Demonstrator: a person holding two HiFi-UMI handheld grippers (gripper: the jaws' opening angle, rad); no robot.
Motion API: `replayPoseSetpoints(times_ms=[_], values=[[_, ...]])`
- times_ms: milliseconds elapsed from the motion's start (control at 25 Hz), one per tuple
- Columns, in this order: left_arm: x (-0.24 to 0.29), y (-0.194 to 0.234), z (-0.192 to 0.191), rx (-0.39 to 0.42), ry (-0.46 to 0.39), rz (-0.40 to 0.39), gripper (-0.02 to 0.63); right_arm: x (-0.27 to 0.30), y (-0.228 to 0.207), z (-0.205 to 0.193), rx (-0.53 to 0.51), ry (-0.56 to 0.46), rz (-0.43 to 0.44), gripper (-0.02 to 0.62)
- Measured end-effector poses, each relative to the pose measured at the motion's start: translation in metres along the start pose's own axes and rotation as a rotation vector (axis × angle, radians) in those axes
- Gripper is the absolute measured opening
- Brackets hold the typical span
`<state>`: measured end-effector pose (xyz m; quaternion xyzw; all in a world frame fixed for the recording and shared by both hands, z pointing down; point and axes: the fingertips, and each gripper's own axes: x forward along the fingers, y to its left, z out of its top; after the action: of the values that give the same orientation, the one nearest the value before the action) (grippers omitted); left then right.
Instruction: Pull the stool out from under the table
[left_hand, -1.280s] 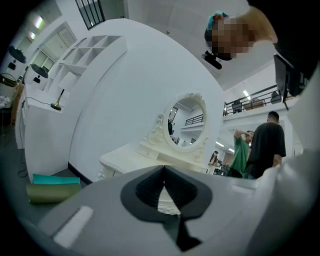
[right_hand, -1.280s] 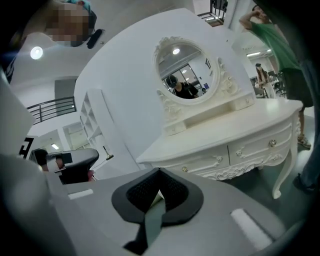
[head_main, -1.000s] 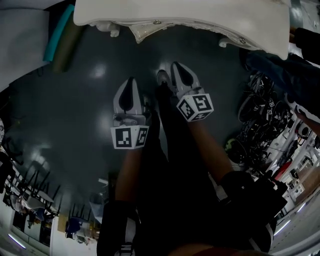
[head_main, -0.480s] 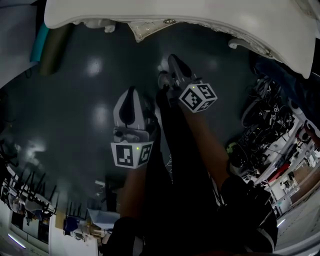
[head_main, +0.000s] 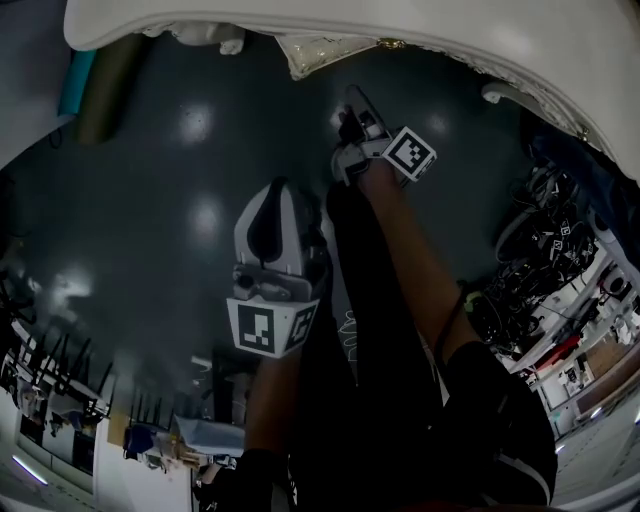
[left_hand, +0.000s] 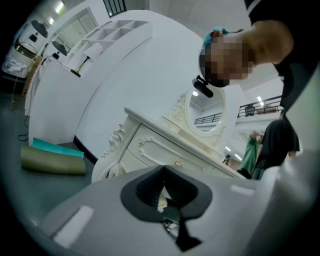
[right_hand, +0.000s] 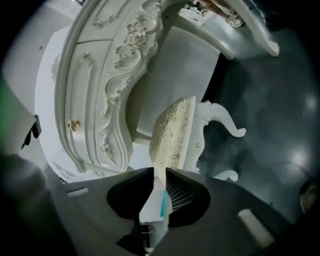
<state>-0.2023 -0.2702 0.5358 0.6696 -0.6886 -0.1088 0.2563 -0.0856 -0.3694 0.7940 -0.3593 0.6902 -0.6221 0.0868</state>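
Note:
The stool's cream embroidered cushion (head_main: 322, 52) shows just under the front edge of the white carved dressing table (head_main: 480, 40). In the right gripper view the cushion (right_hand: 172, 135) and curved white legs (right_hand: 220, 120) stand under the table (right_hand: 107, 75), straight ahead of my right gripper (right_hand: 159, 172). That gripper (head_main: 355, 98) lies rolled on its side; its jaws have just been opening to a narrow slit with nothing between them. My left gripper (head_main: 282, 188) hangs lower and further back, jaws shut and empty (left_hand: 163, 169), facing the table's drawer (left_hand: 170, 155).
A rolled green and teal mat (head_main: 100, 85) lies on the dark floor (head_main: 180, 220) left of the table. Racks with cables and gear (head_main: 545, 250) crowd the right side. An oval mirror (left_hand: 205, 112) tops the table. A person in green (left_hand: 250, 150) stands beyond.
Both grippers have sunk toward the floor. The right one has travelled toward the stool and rolled onto its side. The left one has shifted little in the picture.

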Motion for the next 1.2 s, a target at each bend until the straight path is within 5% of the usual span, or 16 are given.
replayPoseSetpoints(times_ms=[40, 360, 600, 920, 1200], values=[[0.001, 0.003, -0.001, -0.001, 0.001, 0.000, 0.006, 0.005, -0.007, -0.002, 0.013, 0.011, 0.009, 0.103], [0.013, 0.015, -0.006, 0.005, -0.004, -0.010, 0.006, 0.037, -0.028, 0.003, 0.171, -0.012, 0.105, 0.311], [0.021, 0.009, -0.009, -0.001, -0.028, -0.032, 0.006, 0.052, -0.048, 0.006, 0.203, -0.024, 0.107, 0.413], [0.029, 0.018, -0.021, 0.006, -0.035, -0.036, 0.006, 0.080, -0.066, 0.001, 0.229, -0.002, 0.128, 0.493], [0.028, 0.022, -0.026, 0.010, -0.033, -0.032, 0.006, 0.099, -0.068, 0.015, 0.252, -0.027, 0.150, 0.499]])
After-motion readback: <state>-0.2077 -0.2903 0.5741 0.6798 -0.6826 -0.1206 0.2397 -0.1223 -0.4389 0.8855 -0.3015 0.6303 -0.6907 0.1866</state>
